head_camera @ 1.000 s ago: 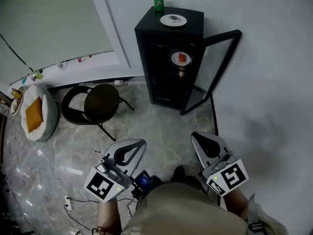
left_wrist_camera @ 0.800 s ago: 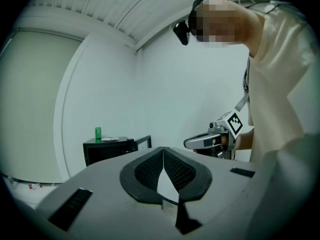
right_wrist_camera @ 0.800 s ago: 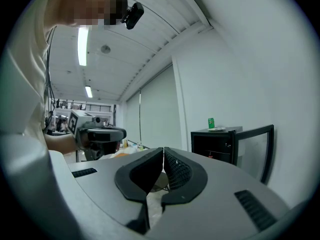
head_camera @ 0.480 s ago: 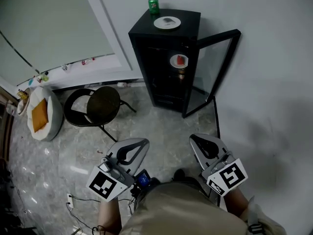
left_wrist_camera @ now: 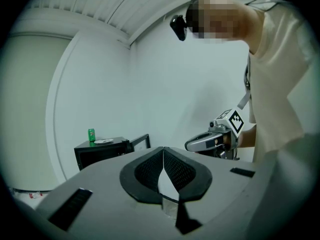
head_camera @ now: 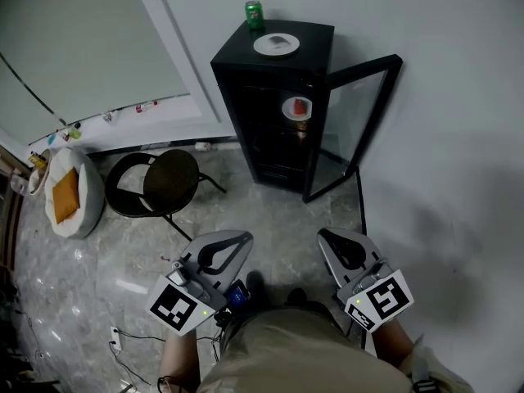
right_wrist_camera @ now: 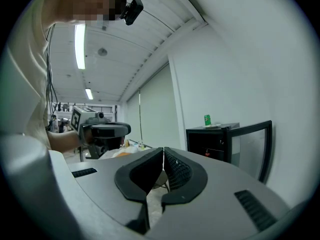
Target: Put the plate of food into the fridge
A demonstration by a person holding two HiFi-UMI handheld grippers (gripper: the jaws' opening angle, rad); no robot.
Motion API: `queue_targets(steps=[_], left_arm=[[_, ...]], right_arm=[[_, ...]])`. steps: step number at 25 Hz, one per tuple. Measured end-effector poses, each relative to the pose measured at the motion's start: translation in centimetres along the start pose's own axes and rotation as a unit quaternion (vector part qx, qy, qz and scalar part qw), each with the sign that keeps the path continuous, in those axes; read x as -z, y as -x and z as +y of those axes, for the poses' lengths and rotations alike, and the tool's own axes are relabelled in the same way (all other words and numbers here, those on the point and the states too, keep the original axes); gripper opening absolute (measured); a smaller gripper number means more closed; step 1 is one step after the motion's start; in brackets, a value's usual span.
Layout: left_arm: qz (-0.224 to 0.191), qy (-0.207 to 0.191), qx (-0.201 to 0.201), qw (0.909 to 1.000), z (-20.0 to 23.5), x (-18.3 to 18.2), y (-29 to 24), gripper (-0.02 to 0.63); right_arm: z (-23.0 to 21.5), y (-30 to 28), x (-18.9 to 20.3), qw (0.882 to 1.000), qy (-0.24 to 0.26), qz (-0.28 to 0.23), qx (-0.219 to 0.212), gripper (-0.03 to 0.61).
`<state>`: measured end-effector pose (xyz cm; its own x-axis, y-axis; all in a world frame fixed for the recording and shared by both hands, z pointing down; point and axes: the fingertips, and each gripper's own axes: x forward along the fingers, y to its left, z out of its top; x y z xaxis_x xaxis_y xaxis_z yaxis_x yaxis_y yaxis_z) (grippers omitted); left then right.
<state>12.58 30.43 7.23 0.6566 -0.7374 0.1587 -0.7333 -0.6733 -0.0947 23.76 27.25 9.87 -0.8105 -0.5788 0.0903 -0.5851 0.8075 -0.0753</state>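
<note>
Both left tongs (head_camera: 243, 237) and right tongs (head_camera: 322, 233) tip-to-tip, empty; bare floor (head_camera: 278, 211) up to fridge door (head_camera: 352, 121) edge

Dim, flat indoor light — a soft shadow lies on the wall (head_camera: 442, 219). Both gripper views bulge, with black corners; the ceiling lamp (right_wrist_camera: 80, 46) glares.

Black chair (head_camera: 168, 178) stands on marbled floor (head_camera: 270, 219) near white wall (head_camera: 446, 97).

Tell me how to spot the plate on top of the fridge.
Find the black fridge against the white wall, glass door open. On its top, beside a green can, lies the white plate; the other plate, holding red food, sits inside.
</note>
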Motion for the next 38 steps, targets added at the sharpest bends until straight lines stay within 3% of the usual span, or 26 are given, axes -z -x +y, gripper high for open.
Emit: queue_targets(steps=[9, 23, 28, 38], left_arm=[[-0.028, 0.011, 0.028, 0.9992, 2.8, 0.7, -0.2, 0.009], [-0.074, 0.045, 0.045, 0.9952, 11.7, 1.9, 4.0, 0.011], [-0.069, 0.032, 0.048, 0.9959, 14.2, 2.5, 5.3, 0.011], [-0.083, 0.053, 0.051, 0.9938, 17.9, 4.7, 7.6, 0.011]], right_arm=[[0.4, -2.0, 0.1, 0.999, 0.015, 0.022, 0.029, 0.021], [3.9, -10.8, -1.2, 0.997, 0.04, 0.049, 0.038, 0.021], [5.1, -13.7, -1.6, 0.997, 0.048, 0.052, 0.042, 0.021], [7.3, -18.2, -1.2, 0.996, 0.046, 0.07, 0.043, 0.021]])
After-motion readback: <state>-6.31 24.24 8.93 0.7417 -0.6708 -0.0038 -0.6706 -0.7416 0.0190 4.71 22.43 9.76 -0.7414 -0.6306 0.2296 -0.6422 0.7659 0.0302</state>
